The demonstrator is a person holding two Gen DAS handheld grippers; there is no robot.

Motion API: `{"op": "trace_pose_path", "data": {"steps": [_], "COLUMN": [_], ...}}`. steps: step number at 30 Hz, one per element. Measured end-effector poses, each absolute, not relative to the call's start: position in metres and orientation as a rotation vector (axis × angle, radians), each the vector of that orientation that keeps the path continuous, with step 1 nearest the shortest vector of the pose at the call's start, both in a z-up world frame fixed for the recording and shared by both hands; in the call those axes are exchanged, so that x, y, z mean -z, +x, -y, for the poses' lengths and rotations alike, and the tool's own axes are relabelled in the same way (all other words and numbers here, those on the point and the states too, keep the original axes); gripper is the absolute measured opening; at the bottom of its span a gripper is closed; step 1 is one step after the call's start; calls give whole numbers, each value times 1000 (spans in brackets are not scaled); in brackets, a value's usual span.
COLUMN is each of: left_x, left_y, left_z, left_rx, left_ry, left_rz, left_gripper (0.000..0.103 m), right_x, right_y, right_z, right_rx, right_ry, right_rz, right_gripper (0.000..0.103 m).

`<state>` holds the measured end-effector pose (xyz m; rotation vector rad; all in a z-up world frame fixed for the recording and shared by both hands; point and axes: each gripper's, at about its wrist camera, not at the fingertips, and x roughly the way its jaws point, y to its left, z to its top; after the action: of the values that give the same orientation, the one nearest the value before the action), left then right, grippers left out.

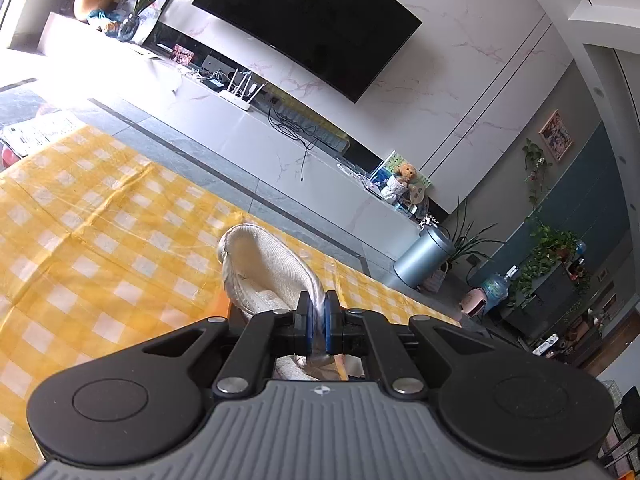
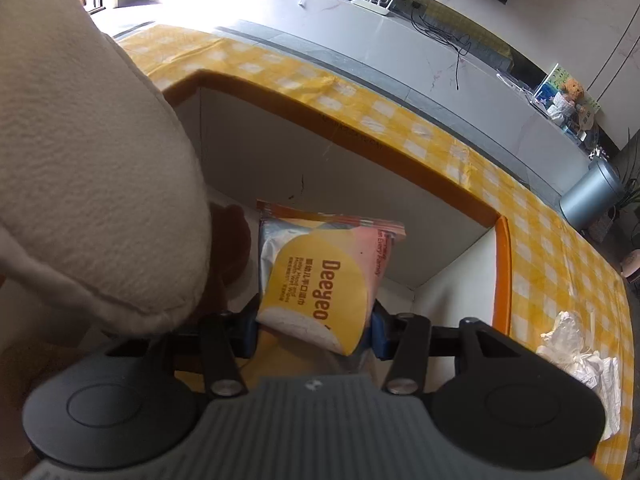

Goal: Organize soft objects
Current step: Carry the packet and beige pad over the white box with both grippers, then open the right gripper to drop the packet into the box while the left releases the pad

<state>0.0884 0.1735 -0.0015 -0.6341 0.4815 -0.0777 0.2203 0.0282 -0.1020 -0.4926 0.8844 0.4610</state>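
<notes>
My left gripper (image 1: 318,326) is shut on the rim of a cream knitted slipper (image 1: 268,270), held up above the yellow checked tablecloth (image 1: 100,216). My right gripper (image 2: 314,326) holds a yellow and pink Deeyeo wet-wipes pack (image 2: 320,276) between its jaws, inside an orange-rimmed cardboard box (image 2: 360,184). The same cream slipper (image 2: 80,176) fills the left of the right wrist view, close to the camera. A brown plush thing (image 2: 230,236) lies in the box beneath it, mostly hidden.
Crumpled white plastic (image 2: 576,348) lies on the cloth right of the box. Beyond the table are a TV stand (image 1: 280,144) with a router, a wall TV (image 1: 308,20), a grey bin (image 1: 424,256) and plants.
</notes>
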Motion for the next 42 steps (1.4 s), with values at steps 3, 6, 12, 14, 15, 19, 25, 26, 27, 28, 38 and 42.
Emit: {"op": "trace_pose_path", "data": {"steps": [3,6,12,14,15,19,25,26,27,28,38,42], "left_x": [4,2,3,5,6,11,34,41,47,52,45,19], "left_y": [90,89,90,92,94,103,122,125,128,129,122,108], "left_z": [-177,-175,-174,-172,-169,-150,-105,-95,-89,-89,-82,-74], "left_rx": [110,71,86,110,126,160,16,-58,-87,-83,-73,-160], "left_ry": [-662,-636,-655,-654,-644,-585,-321,-222,-184,-195,-185,-107], "left_rz": [-489,-479,-478,-483,-489,-505,-605,-638,-669,-696,-813,-747], "left_gripper": [6,6,6,6,6,6,7,7,7,7,53,69], "right_x": [103,91,59,49,46,39,47,51,54,55,34,23], "right_y": [224,221,212,208,207,198,189,190,190,191,182,173], "right_z": [-22,-11,14,29,37,69,114,118,121,123,142,156], "right_rx": [-421,-448,-453,-453,-447,-412,-385,-371,-350,-330,-324,-303], "right_ry": [-473,-422,-369,-335,-314,-229,-51,-41,-41,-44,-30,-14], "right_rz": [-873,-819,-664,-629,-610,-562,-582,-597,-609,-615,-547,-516], "right_gripper": [52,70,92,93,93,93,93,93,93,93,93,93]}}
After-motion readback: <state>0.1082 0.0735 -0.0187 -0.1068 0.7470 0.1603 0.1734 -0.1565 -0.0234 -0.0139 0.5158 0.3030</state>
